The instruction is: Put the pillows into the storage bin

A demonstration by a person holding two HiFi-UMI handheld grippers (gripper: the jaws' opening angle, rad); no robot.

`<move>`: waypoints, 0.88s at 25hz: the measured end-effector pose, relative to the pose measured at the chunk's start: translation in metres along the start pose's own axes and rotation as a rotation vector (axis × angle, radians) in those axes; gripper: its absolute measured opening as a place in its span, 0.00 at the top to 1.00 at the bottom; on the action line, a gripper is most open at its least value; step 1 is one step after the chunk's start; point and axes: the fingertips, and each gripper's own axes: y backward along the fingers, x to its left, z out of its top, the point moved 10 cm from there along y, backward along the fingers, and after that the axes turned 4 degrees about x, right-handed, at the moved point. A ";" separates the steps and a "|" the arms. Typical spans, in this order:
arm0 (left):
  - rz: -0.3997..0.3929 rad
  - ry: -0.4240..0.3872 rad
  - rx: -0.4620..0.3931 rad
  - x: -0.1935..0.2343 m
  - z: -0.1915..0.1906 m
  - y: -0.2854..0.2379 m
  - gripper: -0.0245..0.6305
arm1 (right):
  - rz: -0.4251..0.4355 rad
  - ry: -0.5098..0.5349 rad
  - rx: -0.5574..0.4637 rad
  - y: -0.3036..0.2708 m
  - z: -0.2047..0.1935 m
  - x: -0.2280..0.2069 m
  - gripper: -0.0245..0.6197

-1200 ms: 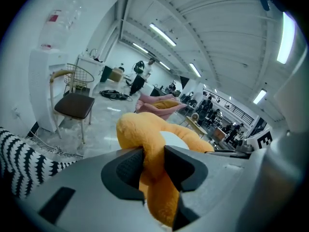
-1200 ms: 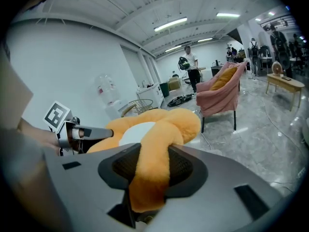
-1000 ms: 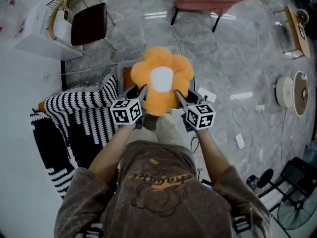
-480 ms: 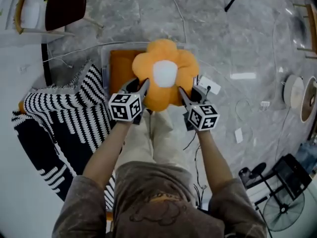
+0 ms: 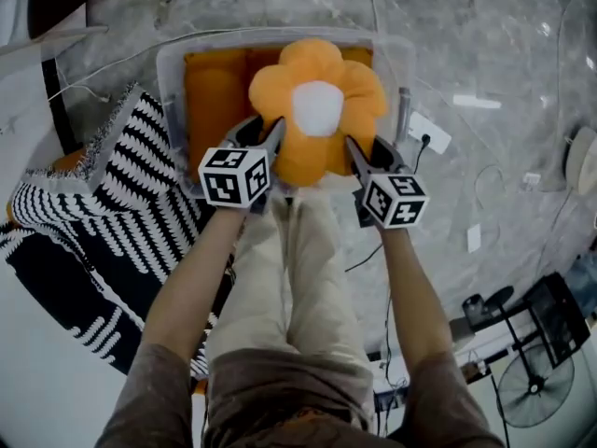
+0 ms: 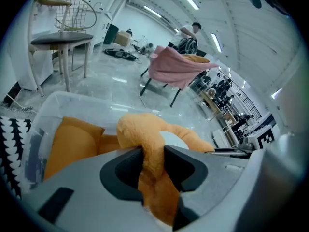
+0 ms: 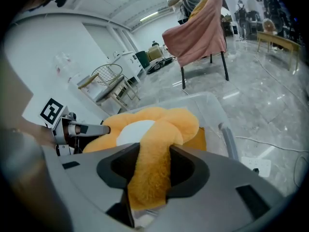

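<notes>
An orange flower-shaped pillow with a white centre hangs over the clear plastic storage bin. A flat orange pillow lies inside the bin. My left gripper is shut on a petal at the flower's near left edge. My right gripper is shut on a petal at its near right edge. In the left gripper view the orange plush is pinched between the grey jaws of the left gripper. In the right gripper view a petal is squeezed the same way in the right gripper.
A black-and-white striped blanket lies left of the bin. A white power strip and cables lie on the marble floor to the right. The person's legs stand just before the bin. A chair and a pink-draped chair stand beyond.
Both grippers have come down together with the flower pillow, which now hangs low over the bin. The bin fills more of the head view.
</notes>
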 end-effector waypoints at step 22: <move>-0.005 -0.061 -0.108 -0.048 0.058 0.119 0.57 | 0.046 0.094 -0.082 0.074 0.073 0.079 0.43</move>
